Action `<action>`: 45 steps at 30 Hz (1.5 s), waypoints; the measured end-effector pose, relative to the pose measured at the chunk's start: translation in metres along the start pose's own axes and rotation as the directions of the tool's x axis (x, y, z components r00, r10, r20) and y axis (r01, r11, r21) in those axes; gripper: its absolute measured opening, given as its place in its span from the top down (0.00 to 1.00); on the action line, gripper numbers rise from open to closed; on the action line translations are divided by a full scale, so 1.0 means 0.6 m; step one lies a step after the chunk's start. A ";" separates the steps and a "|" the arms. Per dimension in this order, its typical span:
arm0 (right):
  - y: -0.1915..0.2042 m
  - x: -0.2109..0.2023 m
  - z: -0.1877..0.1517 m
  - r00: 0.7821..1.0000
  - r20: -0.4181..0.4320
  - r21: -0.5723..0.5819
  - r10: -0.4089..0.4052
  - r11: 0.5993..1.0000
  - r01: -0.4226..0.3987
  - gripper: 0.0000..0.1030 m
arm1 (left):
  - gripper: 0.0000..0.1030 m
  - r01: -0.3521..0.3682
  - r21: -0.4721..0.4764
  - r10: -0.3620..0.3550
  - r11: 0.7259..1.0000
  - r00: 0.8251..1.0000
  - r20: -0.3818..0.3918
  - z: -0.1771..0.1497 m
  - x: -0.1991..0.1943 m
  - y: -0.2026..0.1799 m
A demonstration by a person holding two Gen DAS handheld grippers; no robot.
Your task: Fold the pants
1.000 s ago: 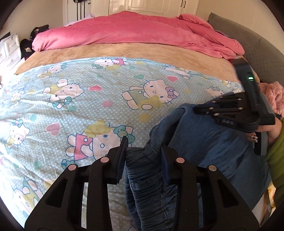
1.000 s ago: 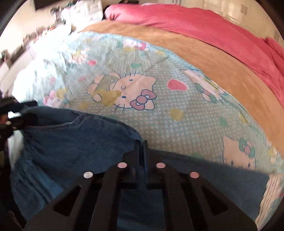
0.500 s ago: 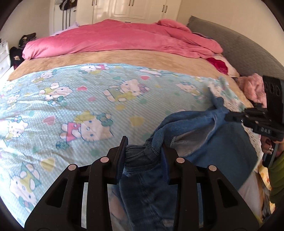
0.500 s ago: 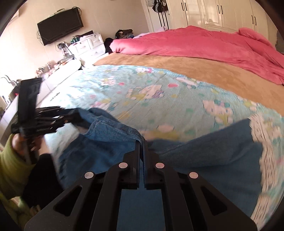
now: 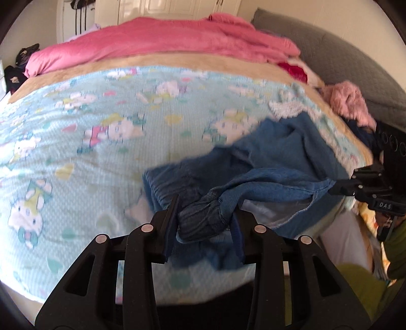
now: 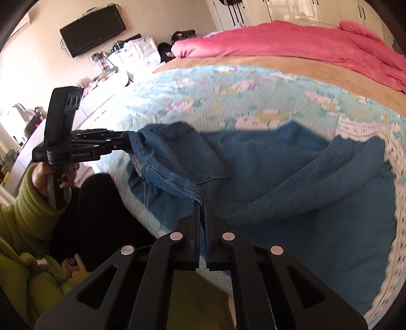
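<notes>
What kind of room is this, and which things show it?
A bedroom, most likely: a wide bed with a pink duvet, white wardrobe doors behind it, and a wall-mounted TV.

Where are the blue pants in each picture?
Left wrist view: the blue pants lie right of the middle, their bunched waistband pinched in the left gripper.
Right wrist view: the pants fill the middle and right, with an edge clamped in the right gripper.
Shared landmark: the pink duvet across the top of both.
</notes>
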State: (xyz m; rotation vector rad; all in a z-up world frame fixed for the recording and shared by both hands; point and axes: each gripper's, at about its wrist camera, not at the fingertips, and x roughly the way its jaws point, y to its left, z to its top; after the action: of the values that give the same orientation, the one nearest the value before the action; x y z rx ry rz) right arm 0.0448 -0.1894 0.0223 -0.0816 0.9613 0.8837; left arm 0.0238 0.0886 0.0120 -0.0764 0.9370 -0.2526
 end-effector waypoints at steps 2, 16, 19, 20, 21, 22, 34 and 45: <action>0.005 0.016 -0.013 1.000 -0.031 0.005 -0.003 1.000 0.003 0.98 | 0.70 -0.021 0.018 0.022 1.000 0.999 -0.026 -0.018 0.004 -0.003; 0.016 -0.035 -0.001 0.993 0.103 0.003 -0.060 0.998 0.060 0.70 | 0.60 -0.090 -0.007 0.090 0.996 0.992 0.092 -0.031 -0.102 -0.017; 0.008 -0.011 0.012 0.993 0.098 0.040 -0.068 0.997 0.064 0.68 | 0.60 -0.060 0.023 0.057 0.998 0.992 0.113 -0.006 -0.099 -0.053; 0.007 -0.001 0.014 0.993 0.083 0.047 -0.078 0.996 0.075 0.68 | 0.60 -0.057 0.037 0.054 0.998 0.994 0.098 0.000 -0.081 -0.067; 0.003 0.016 0.012 0.994 0.063 0.061 -0.092 0.994 0.088 0.68 | 0.60 -0.055 0.046 0.051 0.997 0.996 0.070 0.003 -0.057 -0.078; -0.001 0.031 0.012 0.994 0.038 0.080 -0.101 0.992 0.098 0.68 | 0.60 -0.052 0.050 0.050 0.997 0.998 0.043 0.003 -0.037 -0.082; -0.029 0.008 0.011 0.989 0.065 0.164 -0.131 0.979 0.118 0.58 | 0.59 -0.100 0.065 0.102 0.993 0.995 -0.015 -0.007 0.020 -0.097; -0.172 -0.030 0.104 0.894 0.079 0.189 -0.441 0.887 0.421 0.40 | 0.43 0.110 0.061 -0.112 0.992 0.993 0.027 0.068 0.033 -0.193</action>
State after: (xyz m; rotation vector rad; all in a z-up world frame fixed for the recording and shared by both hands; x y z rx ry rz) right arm 0.1532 -0.2419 0.0410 -0.0941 0.8552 0.3882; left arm 0.0470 -0.0303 0.0408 -0.0778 0.8958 -0.3811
